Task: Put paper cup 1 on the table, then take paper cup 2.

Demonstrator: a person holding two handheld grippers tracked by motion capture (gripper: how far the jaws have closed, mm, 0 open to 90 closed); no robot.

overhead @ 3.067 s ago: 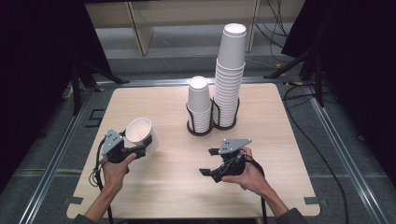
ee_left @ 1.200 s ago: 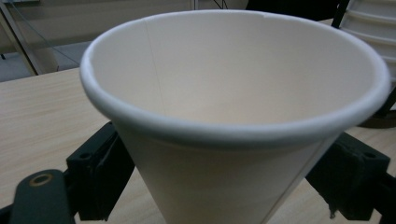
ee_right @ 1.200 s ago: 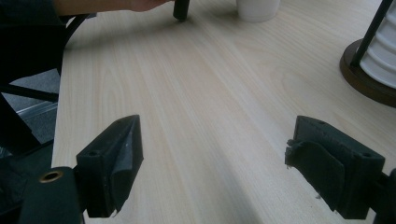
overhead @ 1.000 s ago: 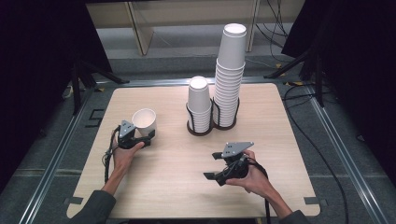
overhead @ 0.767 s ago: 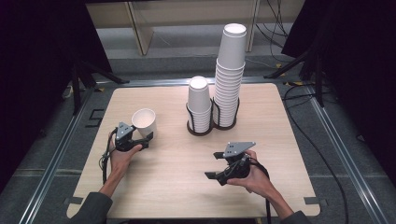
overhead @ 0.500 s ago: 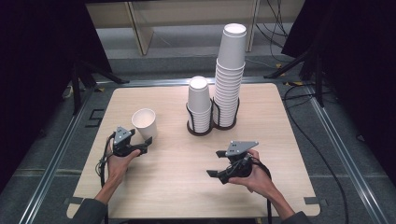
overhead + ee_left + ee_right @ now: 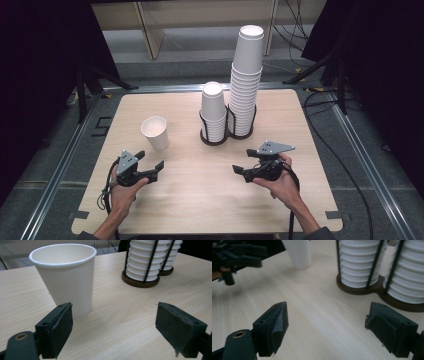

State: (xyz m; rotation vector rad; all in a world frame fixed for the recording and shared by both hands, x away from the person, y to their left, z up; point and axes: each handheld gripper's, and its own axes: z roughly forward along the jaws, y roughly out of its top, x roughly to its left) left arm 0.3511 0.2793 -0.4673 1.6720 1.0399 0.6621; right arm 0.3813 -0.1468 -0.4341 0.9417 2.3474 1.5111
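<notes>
1. Nearest, over the front of the bench (image 7: 200, 200): left gripper (image 7: 150, 160) in the left hand (image 7: 122, 187), right gripper (image 7: 242, 161) in the right hand (image 7: 282, 182), well apart from each other, both pointing toward the middle of the bench.
2. Left gripper: fingers (image 7: 56, 330) spread wide, nothing between them, bare wood below.
3. Right gripper: fingers likewise wide apart and gripping nothing.
4. Just beyond the left gripper: single white paper cup (image 7: 155, 132), upright, mouth up, standing free on the bench left of centre, clear of the fingers and closer to the left one in the left gripper view.
5. Farther back, near the middle: dark wire cup holder (image 7: 227, 137) with a twin round base.
6. In its left ring: short stack of paper cups (image 7: 213, 107); in its right ring: tall stack of paper cups (image 7: 246, 80), rising well above the wires.
7. Beyond the bench: grey floor and dark cables.
</notes>
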